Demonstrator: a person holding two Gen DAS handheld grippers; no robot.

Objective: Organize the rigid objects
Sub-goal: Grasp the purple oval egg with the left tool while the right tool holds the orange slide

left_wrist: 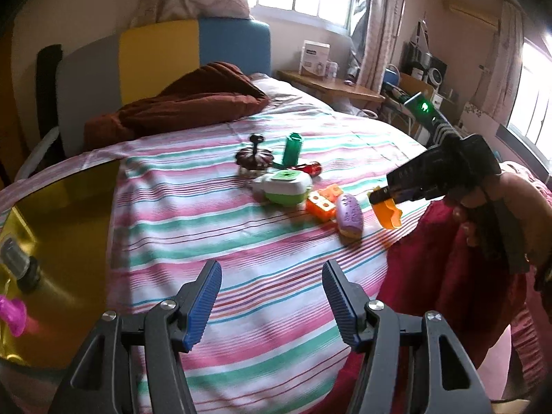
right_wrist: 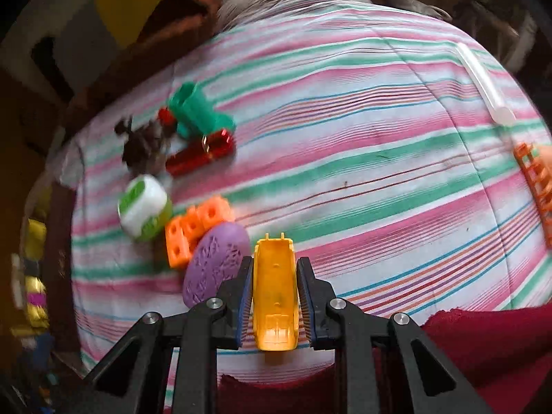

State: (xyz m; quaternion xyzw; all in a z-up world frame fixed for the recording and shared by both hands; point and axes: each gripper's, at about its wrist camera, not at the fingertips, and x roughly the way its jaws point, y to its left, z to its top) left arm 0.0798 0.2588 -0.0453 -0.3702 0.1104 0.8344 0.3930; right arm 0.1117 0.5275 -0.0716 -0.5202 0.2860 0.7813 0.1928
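Note:
My right gripper (right_wrist: 275, 269) is shut on a yellow-orange plastic toy piece (right_wrist: 275, 296), held just above the striped bed sheet; the left wrist view shows the same right gripper (left_wrist: 379, 195) with the orange piece (left_wrist: 388, 212) in its tips. Beside it lie a purple oval toy (right_wrist: 214, 269), orange linked cubes (right_wrist: 195, 227), a white-and-green toy (right_wrist: 145, 207), a red cylinder (right_wrist: 203, 155), a green tube (right_wrist: 200, 112) and a dark brown spinning top (left_wrist: 254, 157). My left gripper (left_wrist: 272, 276) is open over the sheet with nothing between its fingers.
A shiny gold tray (left_wrist: 65, 227) at the left holds a pink toy (left_wrist: 13, 314) and a small grey object. A brown blanket (left_wrist: 179, 103) lies at the head of the bed. An orange ladder-like piece (right_wrist: 534, 183) and a white tube (right_wrist: 483, 86) lie at the right.

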